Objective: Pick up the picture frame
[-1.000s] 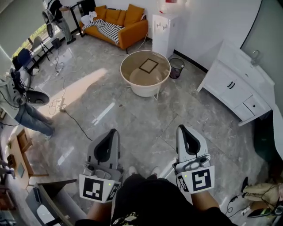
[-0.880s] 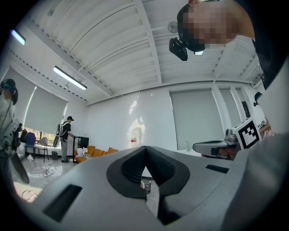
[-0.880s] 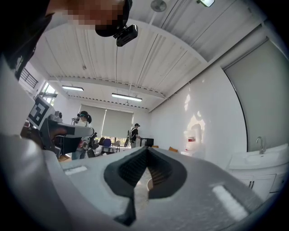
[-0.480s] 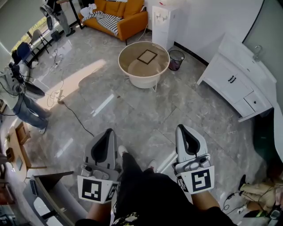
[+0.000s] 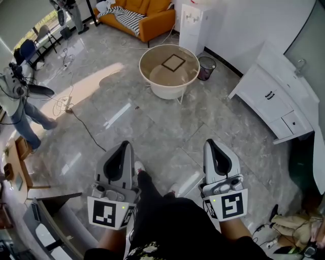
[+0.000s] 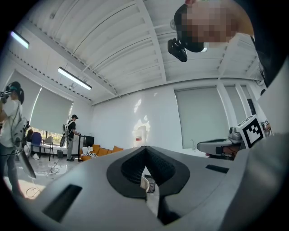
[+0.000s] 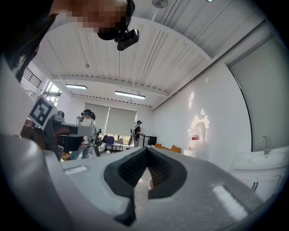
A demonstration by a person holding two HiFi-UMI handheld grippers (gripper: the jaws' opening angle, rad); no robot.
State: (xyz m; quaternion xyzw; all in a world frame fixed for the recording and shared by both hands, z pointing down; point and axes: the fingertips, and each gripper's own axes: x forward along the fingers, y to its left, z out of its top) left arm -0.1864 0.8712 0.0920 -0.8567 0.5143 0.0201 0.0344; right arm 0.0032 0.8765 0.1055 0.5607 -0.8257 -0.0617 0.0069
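A dark square picture frame (image 5: pixel 173 62) lies flat on a round white table (image 5: pixel 167 92) far ahead on the floor. My left gripper (image 5: pixel 125 144) and right gripper (image 5: pixel 208 142) are held side by side near my body, well short of the table, both pointing level toward it. Both are shut with nothing between the jaws. In the left gripper view the table's rim (image 6: pixel 145 184) shows only as a sliver through the jaw notch of the left gripper (image 6: pixel 145 149). The right gripper (image 7: pixel 146 150) likewise shows shut jaws.
An orange sofa (image 5: pixel 144 15) stands behind the table, with a white water dispenser (image 5: pixel 194 24) and a small bin (image 5: pixel 206 67) beside it. A white sink cabinet (image 5: pixel 277 99) lines the right wall. A person (image 5: pixel 15 109) stands at left; cables (image 5: pixel 81 124) trail over the marble floor.
The view has shifted a little; both grippers have sunk slightly, staying shut. My foot has stepped forward between them. The person at left has moved.
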